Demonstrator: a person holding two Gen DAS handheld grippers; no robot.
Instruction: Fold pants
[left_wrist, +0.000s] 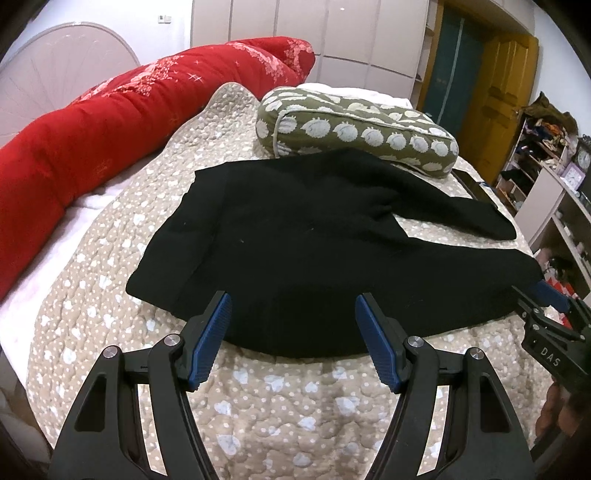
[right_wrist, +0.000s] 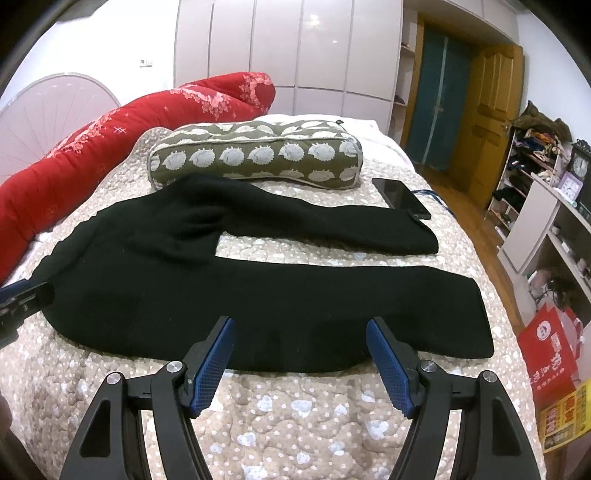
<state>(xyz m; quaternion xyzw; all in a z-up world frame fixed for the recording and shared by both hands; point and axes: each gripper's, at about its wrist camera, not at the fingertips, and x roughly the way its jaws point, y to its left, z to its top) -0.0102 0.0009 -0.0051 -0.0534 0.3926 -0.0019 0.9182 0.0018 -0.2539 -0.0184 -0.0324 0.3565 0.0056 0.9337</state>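
A quilted bedspread (right_wrist: 295, 413) covers the bed, and across it the black pants (right_wrist: 229, 280) are laid flat and unfolded, their long axis running from side to side in front of both grippers, waistband toward the left and leg ends toward the right. The two legs are parted: the nearer leg (right_wrist: 369, 310) lies along the near edge of the bed, the farther leg (right_wrist: 332, 225) angles away toward a patterned pillow (right_wrist: 258, 155), against which the upper part of the garment rests. A red quilt roll (left_wrist: 110, 122) is banked beyond on the left, and a dark phone (right_wrist: 400, 197) lies just beside the farther leg's cuff. The left gripper (left_wrist: 293, 339) is held over the near hem by the waist end with its jaws spread wide and nothing between the pads; the right gripper (right_wrist: 301, 363) is poised likewise over the nearer leg, jaws apart and empty. Both sets of fingers point across the cloth's long axis, so the near edge is judged to be the likely next hold, the left being nearer the waistband and the right nearer the cuffs.
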